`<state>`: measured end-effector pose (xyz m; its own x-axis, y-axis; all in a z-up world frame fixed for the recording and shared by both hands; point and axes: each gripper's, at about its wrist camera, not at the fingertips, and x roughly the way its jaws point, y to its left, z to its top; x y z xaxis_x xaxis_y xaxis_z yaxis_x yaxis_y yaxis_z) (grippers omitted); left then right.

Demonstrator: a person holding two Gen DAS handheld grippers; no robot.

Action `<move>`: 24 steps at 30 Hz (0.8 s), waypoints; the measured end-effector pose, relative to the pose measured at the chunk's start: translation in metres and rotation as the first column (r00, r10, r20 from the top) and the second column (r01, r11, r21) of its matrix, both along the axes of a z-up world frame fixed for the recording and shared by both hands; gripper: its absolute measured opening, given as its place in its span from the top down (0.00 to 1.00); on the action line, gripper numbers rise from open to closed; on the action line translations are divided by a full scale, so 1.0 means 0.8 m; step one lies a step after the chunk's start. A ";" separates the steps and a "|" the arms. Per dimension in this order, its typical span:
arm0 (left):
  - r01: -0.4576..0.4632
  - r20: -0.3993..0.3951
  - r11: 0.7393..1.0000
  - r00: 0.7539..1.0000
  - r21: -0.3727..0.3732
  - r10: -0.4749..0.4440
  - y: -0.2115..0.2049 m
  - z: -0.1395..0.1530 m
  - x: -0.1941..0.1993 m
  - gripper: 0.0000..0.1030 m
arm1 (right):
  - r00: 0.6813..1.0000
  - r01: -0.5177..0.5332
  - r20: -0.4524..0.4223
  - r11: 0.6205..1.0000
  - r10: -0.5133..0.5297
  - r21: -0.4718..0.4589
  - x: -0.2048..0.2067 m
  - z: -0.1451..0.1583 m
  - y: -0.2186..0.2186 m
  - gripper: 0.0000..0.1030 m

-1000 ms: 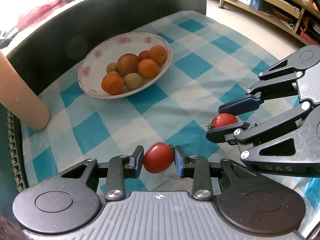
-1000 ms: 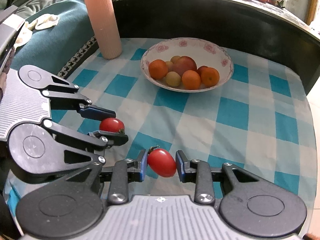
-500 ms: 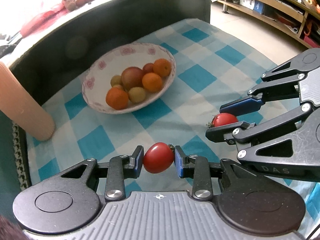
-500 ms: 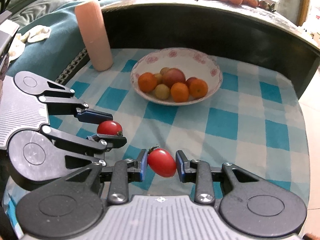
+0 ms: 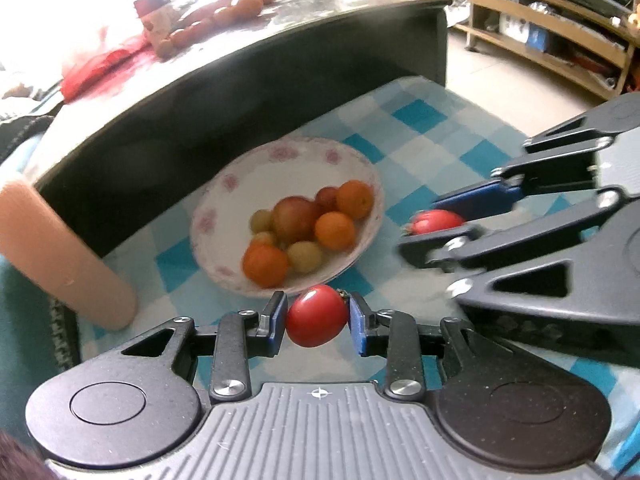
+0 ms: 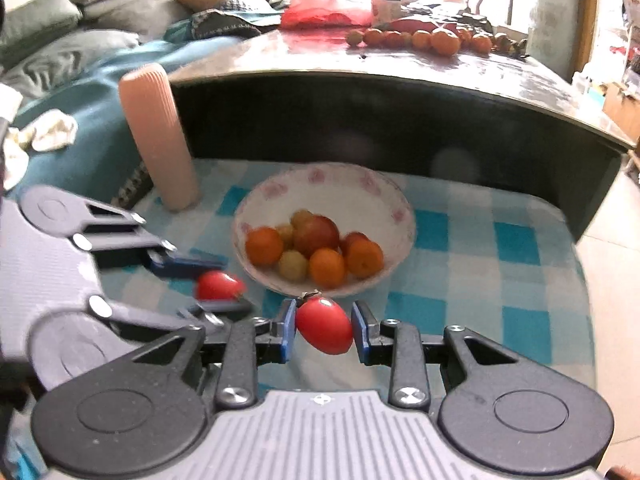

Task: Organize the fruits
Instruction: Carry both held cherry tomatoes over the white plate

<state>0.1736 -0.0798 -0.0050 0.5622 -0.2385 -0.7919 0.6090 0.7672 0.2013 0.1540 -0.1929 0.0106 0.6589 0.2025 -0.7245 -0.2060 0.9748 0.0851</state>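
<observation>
- Partly blurred by motion, the right gripper [image 5: 434, 226] shows in the left view, its fingers pinching a red tomato [image 5: 437, 221] half hidden between them.
- Left gripper [image 5: 318, 316]: fingers pinch another cherry tomato [image 5: 317, 315].
- No writing can be read; the red label on the far jar [image 5: 154, 10] is too blurred.
- Since a second ago, the fruit bowl [image 5: 224, 208] sits closer, now just ahead of both fingertips.

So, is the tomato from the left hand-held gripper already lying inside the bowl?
No, the left hand-held gripper holds its tomato between its fingers, short of the bowl.
</observation>
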 end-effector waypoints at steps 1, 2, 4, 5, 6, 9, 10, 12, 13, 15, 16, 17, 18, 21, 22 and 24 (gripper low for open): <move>-0.002 0.019 1.000 1.000 0.013 0.002 -0.002 0.000 0.001 0.61 | 1.000 -0.001 0.014 1.000 0.001 -0.023 0.002 0.001 0.003 0.56; -0.005 0.026 1.000 1.000 0.019 0.005 -0.004 0.000 0.003 0.61 | 1.000 0.004 0.031 0.999 -0.003 -0.035 0.003 0.003 0.004 0.56; -0.020 0.013 1.000 1.000 0.003 0.020 -0.002 0.002 0.009 0.61 | 0.999 0.008 0.034 1.000 -0.007 -0.019 0.006 0.005 0.002 0.56; -0.029 0.013 1.000 0.999 -0.001 0.029 -0.001 0.001 0.012 0.61 | 0.999 0.011 0.037 1.000 -0.011 -0.021 0.009 0.005 0.001 0.56; -0.038 0.008 0.999 0.999 -0.007 0.038 0.001 0.000 0.016 0.61 | 0.999 0.019 0.040 0.999 -0.018 -0.027 0.012 0.005 0.000 0.56; -0.054 -0.003 0.998 0.999 -0.016 0.054 0.003 -0.003 0.027 0.61 | 0.999 0.025 0.031 0.999 -0.024 -0.025 0.023 0.000 -0.002 0.56; -0.057 0.002 0.998 0.998 -0.013 0.057 0.002 -0.003 0.030 0.61 | 0.999 0.026 0.032 0.999 -0.025 -0.031 0.026 -0.001 -0.001 0.56; -0.063 0.007 0.998 0.998 -0.011 0.063 0.001 -0.003 0.036 0.61 | 0.999 0.030 0.035 0.999 -0.028 -0.035 0.034 -0.003 -0.002 0.56; -0.067 0.009 0.998 0.998 -0.012 0.067 0.000 -0.003 0.040 0.61 | 0.999 0.031 0.036 0.999 -0.030 -0.037 0.038 -0.003 -0.002 0.56; -0.076 0.013 0.997 0.997 -0.014 0.077 0.000 -0.003 0.046 0.61 | 0.998 0.039 0.040 0.998 -0.037 -0.042 0.049 -0.005 -0.003 0.56; -0.082 0.017 0.997 0.996 -0.012 0.082 -0.001 -0.004 0.051 0.61 | 0.998 0.042 0.041 0.998 -0.040 -0.044 0.053 -0.005 -0.004 0.56; -0.086 0.020 0.996 0.996 -0.012 0.087 -0.001 -0.004 0.053 0.61 | 0.998 0.042 0.040 0.998 -0.040 -0.045 0.058 -0.007 -0.004 0.56; -0.090 0.022 0.996 0.996 -0.013 0.090 -0.001 -0.004 0.056 0.61 | 0.998 0.041 0.042 0.998 -0.040 -0.047 0.063 -0.007 -0.004 0.56; -0.095 0.032 0.995 0.995 -0.008 0.095 -0.004 -0.005 0.066 0.60 | 0.998 0.036 0.048 0.998 -0.034 -0.052 0.076 -0.009 -0.001 0.56; -0.098 0.031 0.995 0.995 -0.006 0.098 -0.005 -0.007 0.069 0.60 | 0.998 0.034 0.049 0.998 -0.031 -0.054 0.080 -0.010 0.000 0.56; -0.103 0.029 0.995 0.994 -0.004 0.104 -0.005 -0.010 0.075 0.60 | 0.998 0.034 0.051 0.998 -0.031 -0.056 0.087 -0.012 0.000 0.56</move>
